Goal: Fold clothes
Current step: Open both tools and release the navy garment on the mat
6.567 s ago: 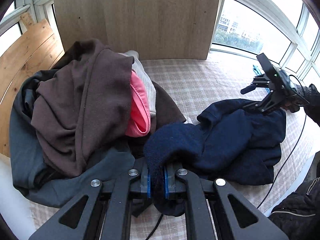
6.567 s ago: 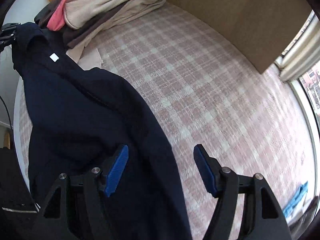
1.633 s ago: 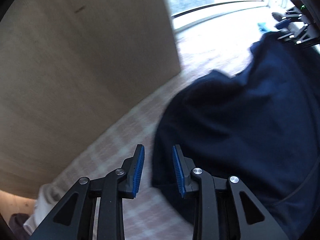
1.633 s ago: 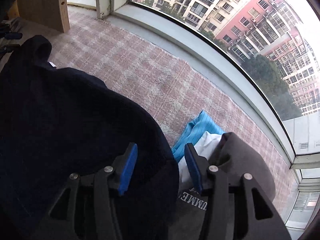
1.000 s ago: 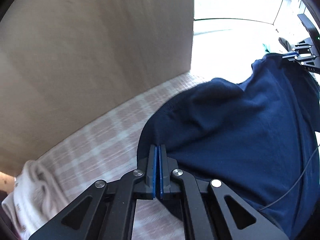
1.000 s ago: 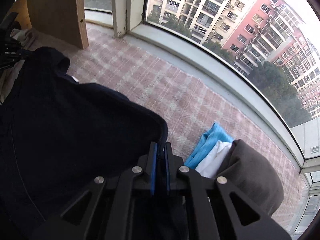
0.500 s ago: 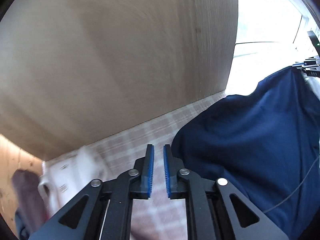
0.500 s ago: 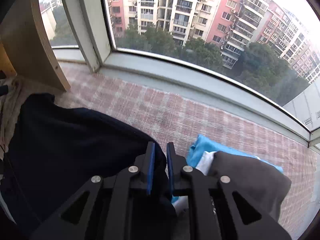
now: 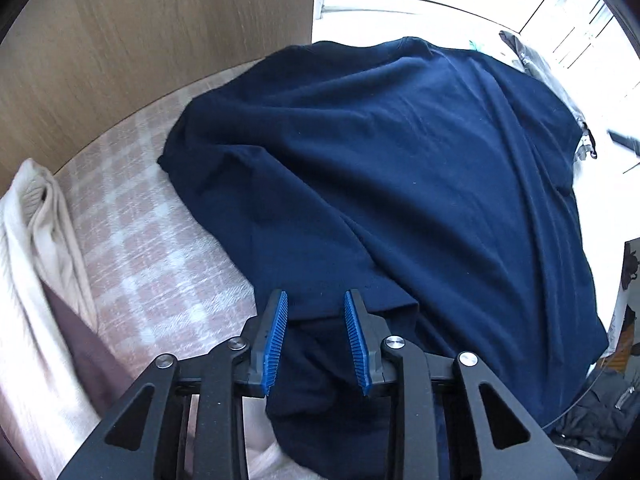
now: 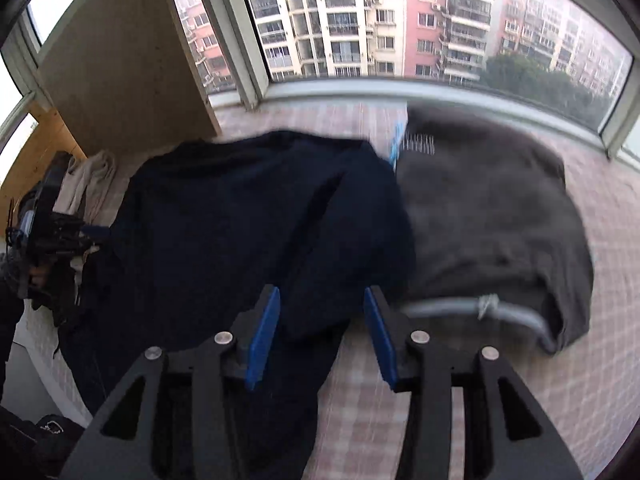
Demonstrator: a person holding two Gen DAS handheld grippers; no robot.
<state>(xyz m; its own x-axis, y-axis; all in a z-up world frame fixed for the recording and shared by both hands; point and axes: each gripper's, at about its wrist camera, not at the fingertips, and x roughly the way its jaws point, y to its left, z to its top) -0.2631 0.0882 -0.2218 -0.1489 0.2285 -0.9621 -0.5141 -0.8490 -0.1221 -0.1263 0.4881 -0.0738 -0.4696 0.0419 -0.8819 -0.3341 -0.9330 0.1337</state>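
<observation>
One garment is in play: the navy sweatshirt (image 9: 400,168) lies spread on the checked blanket (image 9: 144,240), not yet folded, still rumpled with ridges across its middle. My left gripper (image 9: 314,340) stands open, its blue pads either side of the near hem, nothing pinched. My right gripper (image 10: 322,332) is open too, hovering over the opposite edge of the sweatshirt; that view is blurred, so I cannot tell whether it touches the cloth. I judge the laying-out done and every fold still to come. A dark grey garment (image 10: 492,216) lies just beside the sweatshirt on the window side, seemingly touching or slightly under its edge, so room there is tight. On the other side the cream clothes (image 9: 36,248) lie near, with a strip of bare blanket between. The wooden panel (image 9: 140,40) closes off the far edge.
</observation>
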